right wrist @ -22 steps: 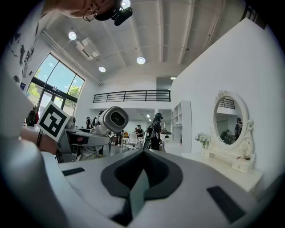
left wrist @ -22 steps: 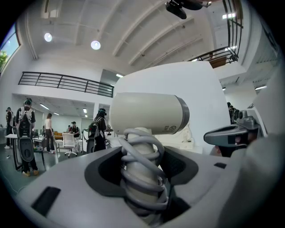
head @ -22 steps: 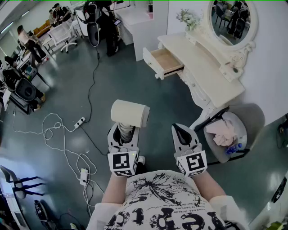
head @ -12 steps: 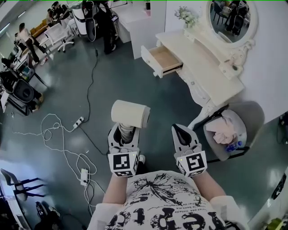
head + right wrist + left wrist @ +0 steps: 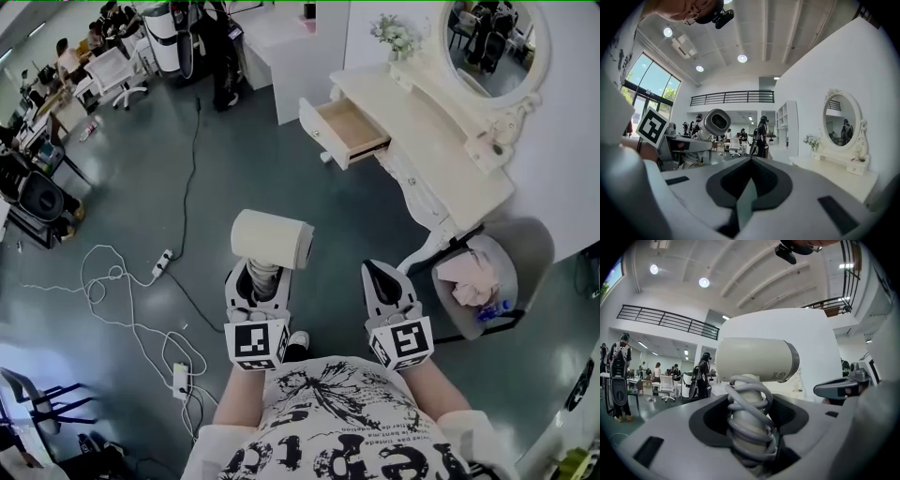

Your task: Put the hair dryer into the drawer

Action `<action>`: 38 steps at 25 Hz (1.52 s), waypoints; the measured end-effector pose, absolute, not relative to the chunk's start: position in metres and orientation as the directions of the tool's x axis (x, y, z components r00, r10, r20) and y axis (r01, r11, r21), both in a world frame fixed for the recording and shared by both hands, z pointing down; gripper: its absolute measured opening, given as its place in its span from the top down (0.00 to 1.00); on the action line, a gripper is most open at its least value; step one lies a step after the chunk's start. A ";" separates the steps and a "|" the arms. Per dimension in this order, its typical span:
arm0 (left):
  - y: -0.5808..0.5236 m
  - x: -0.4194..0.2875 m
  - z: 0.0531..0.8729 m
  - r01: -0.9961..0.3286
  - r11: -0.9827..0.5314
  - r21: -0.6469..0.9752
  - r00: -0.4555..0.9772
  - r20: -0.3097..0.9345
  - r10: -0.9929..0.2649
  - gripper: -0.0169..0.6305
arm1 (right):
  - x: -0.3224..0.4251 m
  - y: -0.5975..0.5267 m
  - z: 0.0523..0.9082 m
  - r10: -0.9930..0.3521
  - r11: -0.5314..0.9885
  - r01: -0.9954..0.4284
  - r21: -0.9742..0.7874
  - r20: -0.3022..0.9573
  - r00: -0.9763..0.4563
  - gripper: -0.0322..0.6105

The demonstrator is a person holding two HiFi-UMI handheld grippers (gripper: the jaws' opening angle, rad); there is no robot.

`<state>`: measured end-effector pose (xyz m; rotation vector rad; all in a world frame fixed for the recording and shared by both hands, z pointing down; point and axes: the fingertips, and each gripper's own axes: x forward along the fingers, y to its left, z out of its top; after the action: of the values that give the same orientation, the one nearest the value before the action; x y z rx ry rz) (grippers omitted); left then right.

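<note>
Hair dryer [image 5: 272, 238]: up in the air out in front of the person, well apart from the furniture. It's carried handle-down with the fat barrel lying crosswise on top (a sensible way to carry it, I'd say, since the handle is the only slim part to grab).
Shape and finish: smooth cream barrel, round as a can, with a grey ring at one end. Looks like hard, glossy plastic.
Cord [image 5: 749, 411]: pale and rubbery, wound in loose coils round the handle, probably so nothing trails on the way over.
Left gripper [image 5: 257, 278]: jaws set wide and clamped on the handle, coils and all, holding it level.
Right gripper [image 5: 378, 273]: nothing in it, jaws pressed together. It rides alongside, and my guess is it's kept free to steady the drawer.
Drawer [image 5: 349, 129]: already pulled out and well ahead. It's a shallow box with a bare wooden bottom and a cream front with a knob.
Dressing table [image 5: 441, 155]: cream, curvy and ornate, with an oval mirror [image 5: 492, 42] on top.
Floor [image 5: 234, 178]: dark and shiny, with loose white cables [image 5: 122, 281] off to the left, worth stepping round.
Progress: dryer in hand, walk to the drawer not yet finished.
</note>
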<state>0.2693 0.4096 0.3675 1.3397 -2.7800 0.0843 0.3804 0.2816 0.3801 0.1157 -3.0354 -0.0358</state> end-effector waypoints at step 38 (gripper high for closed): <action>0.170 -0.054 0.361 -0.793 0.606 -0.061 -0.609 0.050 -0.791 0.58 | 0.042 0.031 0.380 -0.096 0.995 -0.094 0.033 0.078 -0.992 0.94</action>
<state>-0.0538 0.1695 0.3605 1.3805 -2.7993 0.1198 0.0418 0.0305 0.3798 0.1460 -3.0580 -0.0454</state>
